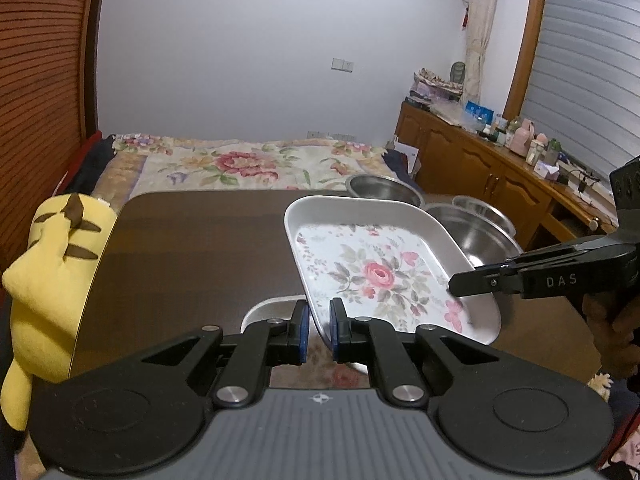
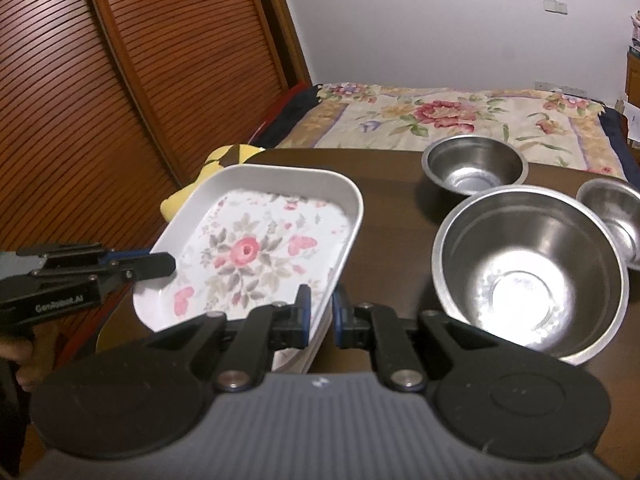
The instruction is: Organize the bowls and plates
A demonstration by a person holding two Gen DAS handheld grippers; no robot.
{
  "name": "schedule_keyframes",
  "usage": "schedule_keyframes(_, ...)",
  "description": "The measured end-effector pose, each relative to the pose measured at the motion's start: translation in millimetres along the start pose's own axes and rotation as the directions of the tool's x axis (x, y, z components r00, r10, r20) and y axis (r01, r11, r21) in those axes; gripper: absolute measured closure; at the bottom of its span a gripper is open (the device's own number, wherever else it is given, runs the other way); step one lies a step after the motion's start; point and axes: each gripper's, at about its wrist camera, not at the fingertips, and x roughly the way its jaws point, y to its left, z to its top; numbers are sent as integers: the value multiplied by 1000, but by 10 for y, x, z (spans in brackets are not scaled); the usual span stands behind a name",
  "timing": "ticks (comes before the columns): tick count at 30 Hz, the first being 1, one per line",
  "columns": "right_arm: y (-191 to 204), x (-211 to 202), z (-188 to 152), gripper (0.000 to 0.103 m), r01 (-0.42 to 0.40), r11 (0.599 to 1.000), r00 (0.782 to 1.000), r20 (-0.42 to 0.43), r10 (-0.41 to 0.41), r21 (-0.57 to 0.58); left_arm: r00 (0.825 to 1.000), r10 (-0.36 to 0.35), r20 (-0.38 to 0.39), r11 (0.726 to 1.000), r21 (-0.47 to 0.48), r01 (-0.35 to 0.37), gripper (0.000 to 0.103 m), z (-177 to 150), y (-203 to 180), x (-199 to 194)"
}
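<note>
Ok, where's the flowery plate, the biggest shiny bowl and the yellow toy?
Flowery plate [image 2: 248,250]: right wrist view, on the pink rose in its middle.
Biggest shiny bowl [image 2: 532,276]: right wrist view, on its inside wall.
Yellow toy [image 1: 44,280]: left wrist view, on its yellow body.

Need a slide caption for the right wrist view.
Both grippers, right gripper and left gripper, clamp opposite rims of a floral tray beside three steel bowls on a dark table.

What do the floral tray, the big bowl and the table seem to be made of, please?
Floral tray: probably melamine or enamelled metal, going by its smooth white rim and printed roses. Big bowl: steel, with a bright mirror-like glare inside. Table: dark wood or wood-look laminate with faint grain; which one is unclear.
</note>
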Motion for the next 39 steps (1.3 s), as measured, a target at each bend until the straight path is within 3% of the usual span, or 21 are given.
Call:
schedule_keyframes(14,80,108,-272,90,-24,1000,1000,-16,24,10,999,26,-41,1000,-10,-26,92,-315,77,-18)
schedule_keyframes(39,208,218,-386,90,14,1000,1000,2,-14,-11,994,88,-62,996,15,-87,92,-478,45,71)
